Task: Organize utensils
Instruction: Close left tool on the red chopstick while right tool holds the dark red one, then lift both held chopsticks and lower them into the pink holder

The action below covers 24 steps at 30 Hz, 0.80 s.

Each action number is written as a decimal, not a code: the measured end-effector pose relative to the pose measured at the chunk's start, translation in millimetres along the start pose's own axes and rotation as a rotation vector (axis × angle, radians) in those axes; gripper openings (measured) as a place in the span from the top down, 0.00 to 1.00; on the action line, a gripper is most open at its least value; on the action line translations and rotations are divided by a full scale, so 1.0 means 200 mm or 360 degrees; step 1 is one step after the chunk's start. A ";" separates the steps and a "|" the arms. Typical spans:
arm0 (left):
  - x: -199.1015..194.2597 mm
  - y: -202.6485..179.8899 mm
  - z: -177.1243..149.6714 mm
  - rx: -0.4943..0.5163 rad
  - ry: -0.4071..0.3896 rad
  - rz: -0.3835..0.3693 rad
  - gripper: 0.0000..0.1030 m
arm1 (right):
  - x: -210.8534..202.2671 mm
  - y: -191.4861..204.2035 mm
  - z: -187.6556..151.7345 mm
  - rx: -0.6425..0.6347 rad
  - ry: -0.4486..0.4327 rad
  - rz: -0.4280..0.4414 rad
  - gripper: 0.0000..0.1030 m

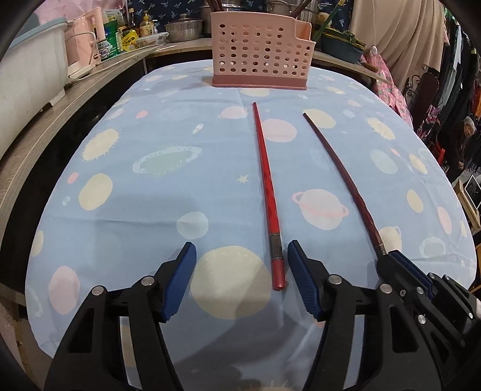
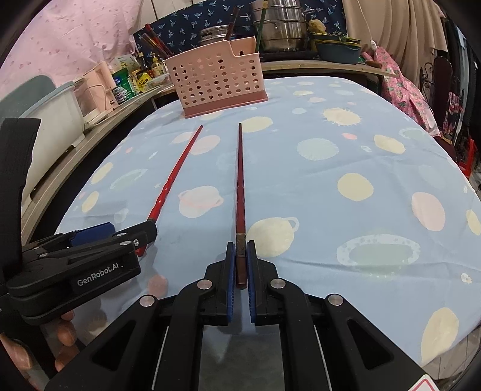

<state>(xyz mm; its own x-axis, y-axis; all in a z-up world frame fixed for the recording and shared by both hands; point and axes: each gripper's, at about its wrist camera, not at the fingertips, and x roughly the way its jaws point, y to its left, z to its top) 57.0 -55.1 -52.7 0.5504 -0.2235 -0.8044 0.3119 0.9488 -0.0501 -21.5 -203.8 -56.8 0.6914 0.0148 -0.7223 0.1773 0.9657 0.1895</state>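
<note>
A bright red chopstick (image 1: pixel 266 186) lies on the blue tablecloth (image 1: pixel 150 210), its thick end between the open fingers of my left gripper (image 1: pixel 240 255), closer to the right finger. It also shows in the right wrist view (image 2: pixel 177 171). A dark red chopstick (image 2: pixel 240 186) lies parallel to its right. My right gripper (image 2: pixel 240 249) is shut on its thick end, low at the cloth. In the left wrist view the dark chopstick (image 1: pixel 345 171) runs into the right gripper (image 1: pixel 399 264). A pink perforated utensil basket (image 1: pixel 261 51) stands upright at the table's far end, also in the right wrist view (image 2: pixel 216 84).
A wooden counter (image 1: pixel 45 126) runs along the left with a white tub (image 1: pixel 30 69), a pink kettle and bottles. Steel pots (image 2: pixel 279 27) and a bowl stand behind the basket. Clothes hang at the right past the table edge. The left gripper body (image 2: pixel 75 267) sits at the right wrist view's lower left.
</note>
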 end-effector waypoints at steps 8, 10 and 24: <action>-0.01 0.00 0.01 0.0020 0.0001 0.0018 0.76 | 0.00 -0.01 0.00 0.0001 0.0002 0.0012 0.93; -0.01 0.00 0.01 0.0023 0.0004 0.0017 0.85 | 0.00 -0.01 0.00 0.0001 0.0001 0.0012 0.93; -0.07 0.06 0.01 -0.0037 0.0025 -0.0041 0.93 | -0.04 0.00 0.00 -0.0006 -0.0024 0.0024 0.93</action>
<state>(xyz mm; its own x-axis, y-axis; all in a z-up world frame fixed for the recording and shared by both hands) 54.9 -40.0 -40.0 0.5300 -0.2445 -0.8120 0.3075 0.9478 -0.0847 -25.8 -203.6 -51.2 0.7046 0.0253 -0.7092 0.1641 0.9665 0.1976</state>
